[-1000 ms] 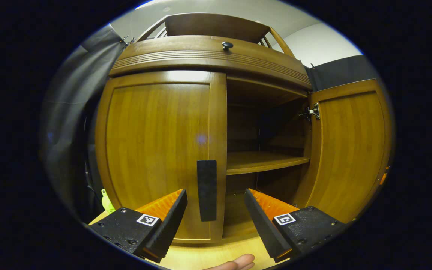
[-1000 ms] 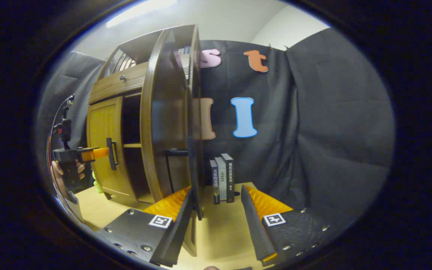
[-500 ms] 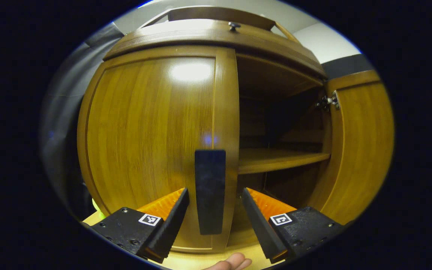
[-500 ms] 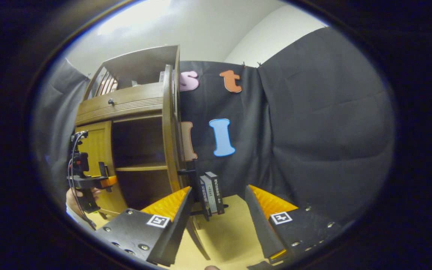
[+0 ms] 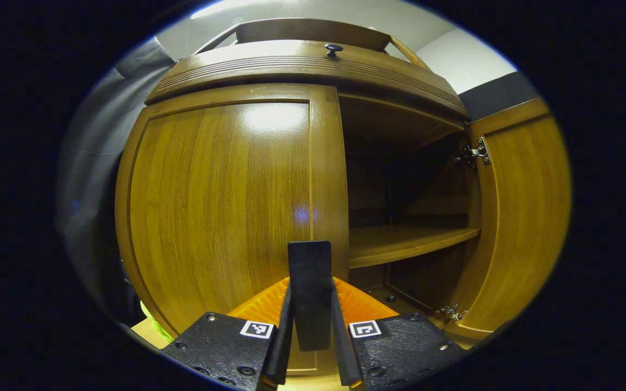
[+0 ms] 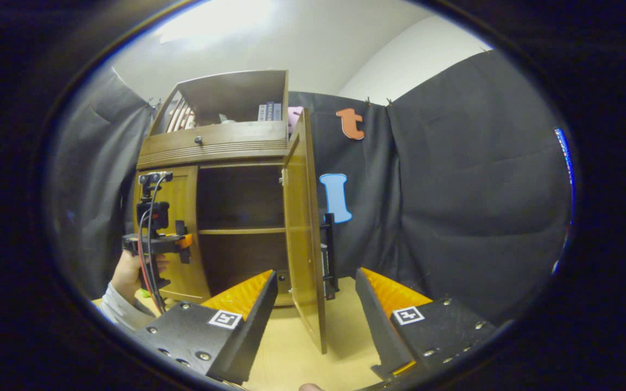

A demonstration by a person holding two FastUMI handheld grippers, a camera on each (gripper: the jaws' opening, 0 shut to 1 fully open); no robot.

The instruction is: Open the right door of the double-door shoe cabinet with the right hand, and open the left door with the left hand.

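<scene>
The wooden shoe cabinet [image 6: 220, 149] stands on a light table. Its left door [image 5: 220, 212] lies flush with the frame. That door's black handle [image 5: 309, 266] stands upright between the fingers of my left gripper [image 5: 310, 290], which is shut on it from both sides. In the right gripper view, the left gripper [image 6: 158, 241] and the hand [image 6: 128, 271] holding it are at the left door [image 6: 180, 201]. The right door [image 6: 305, 233] is swung wide, edge toward me, its black handle [image 6: 330, 255] on the outer face. My right gripper [image 6: 315, 320] is open, apart from it.
Inside the cabinet a shelf [image 5: 411, 241] runs across the open right half. The opened right door [image 5: 519, 217] juts out at the right. A drawer with a dark knob [image 5: 333, 49] sits above the doors. Black cloth [image 6: 454, 206] hangs behind; the table top [image 6: 296, 358] lies under my right gripper.
My left gripper moved in and shut on the left door's handle. My right gripper drew back from the right door, which now stands farther off and wide open.
</scene>
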